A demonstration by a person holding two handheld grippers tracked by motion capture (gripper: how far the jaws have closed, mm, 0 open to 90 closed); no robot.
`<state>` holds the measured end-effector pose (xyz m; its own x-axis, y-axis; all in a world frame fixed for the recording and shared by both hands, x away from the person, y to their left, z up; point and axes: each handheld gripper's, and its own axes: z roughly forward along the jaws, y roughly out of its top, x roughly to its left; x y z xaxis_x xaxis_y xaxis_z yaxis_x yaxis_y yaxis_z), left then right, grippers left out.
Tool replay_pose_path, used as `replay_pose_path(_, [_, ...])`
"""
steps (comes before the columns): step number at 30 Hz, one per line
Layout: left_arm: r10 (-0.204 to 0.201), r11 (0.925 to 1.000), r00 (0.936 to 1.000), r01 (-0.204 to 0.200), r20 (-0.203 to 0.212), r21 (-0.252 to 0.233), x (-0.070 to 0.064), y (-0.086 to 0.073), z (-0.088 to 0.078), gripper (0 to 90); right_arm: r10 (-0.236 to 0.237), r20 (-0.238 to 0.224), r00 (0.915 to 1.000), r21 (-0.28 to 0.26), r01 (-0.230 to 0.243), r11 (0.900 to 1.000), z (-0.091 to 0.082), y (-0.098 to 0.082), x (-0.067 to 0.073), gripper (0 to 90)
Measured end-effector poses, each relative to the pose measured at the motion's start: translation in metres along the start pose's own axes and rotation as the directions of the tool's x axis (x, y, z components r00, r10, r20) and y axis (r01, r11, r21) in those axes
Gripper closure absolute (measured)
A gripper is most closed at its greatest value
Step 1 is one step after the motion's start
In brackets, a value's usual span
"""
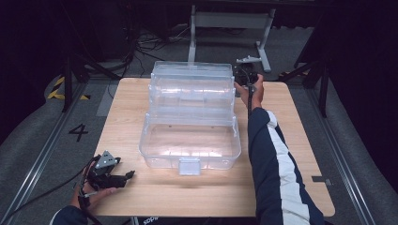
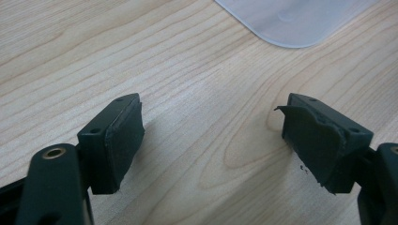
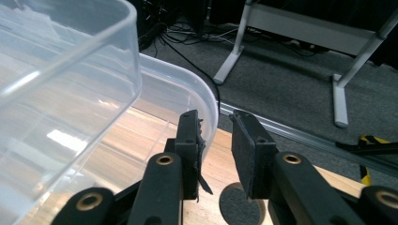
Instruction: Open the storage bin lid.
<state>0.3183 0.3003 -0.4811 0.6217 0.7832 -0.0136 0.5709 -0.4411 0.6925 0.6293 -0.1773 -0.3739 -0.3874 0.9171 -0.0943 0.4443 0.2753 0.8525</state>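
Note:
A clear plastic tiered box (image 1: 190, 117) stands unfolded in the middle of the wooden table (image 1: 291, 154), with its latch at the front. My left gripper (image 1: 127, 179) rests near the table's front left corner. In the left gripper view its jaws stand wide apart over bare wood (image 2: 213, 136), and a corner of the clear box (image 2: 291, 18) lies farther off. My right gripper (image 1: 241, 75) is at the box's far right corner. In the right gripper view its jaws (image 3: 217, 136) stand a little apart at the rounded clear rim (image 3: 211, 105), with the pads not pressing on it.
A white-legged frame (image 1: 230, 21) and loose cables lie on the grey floor beyond the table. A painted "4" (image 1: 78, 132) and a floor rail are to the left. My right sleeve (image 1: 277, 168) reaches along the box's right side.

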Motion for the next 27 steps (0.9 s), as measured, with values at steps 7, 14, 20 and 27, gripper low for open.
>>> replay_pose_path(7, [-0.001, 1.0000, 1.0000, 0.001, -0.002, -0.006, 0.000, 0.000, 0.001, 21.4, -0.015, -0.003, 0.9999, -0.014, 0.015, 1.000, -0.010, 0.000, -0.002, 72.1])
replay_pose_path(14, [0.005, 1.0000, 1.0000, -0.005, -0.003, -0.004, 0.000, 0.000, 0.000, 21.4, -0.038, 0.001, 0.9993, -0.014, 0.038, 0.999, -0.019, 0.000, 0.000, 72.2])
replay_pose_path(20, [0.005, 1.0000, 1.0000, -0.005, -0.002, -0.004, 0.000, 0.000, 0.000, 21.4, -0.063, -0.001, 0.9980, -0.022, 0.063, 0.998, -0.027, -0.001, 0.002, 72.2])
replay_pose_path(27, [0.010, 0.9999, 0.9999, -0.010, -0.004, -0.003, 0.001, 0.000, 0.000, 21.3, -0.078, -0.017, 0.9968, -0.033, 0.077, 0.996, -0.039, 0.000, 0.003, 72.2])
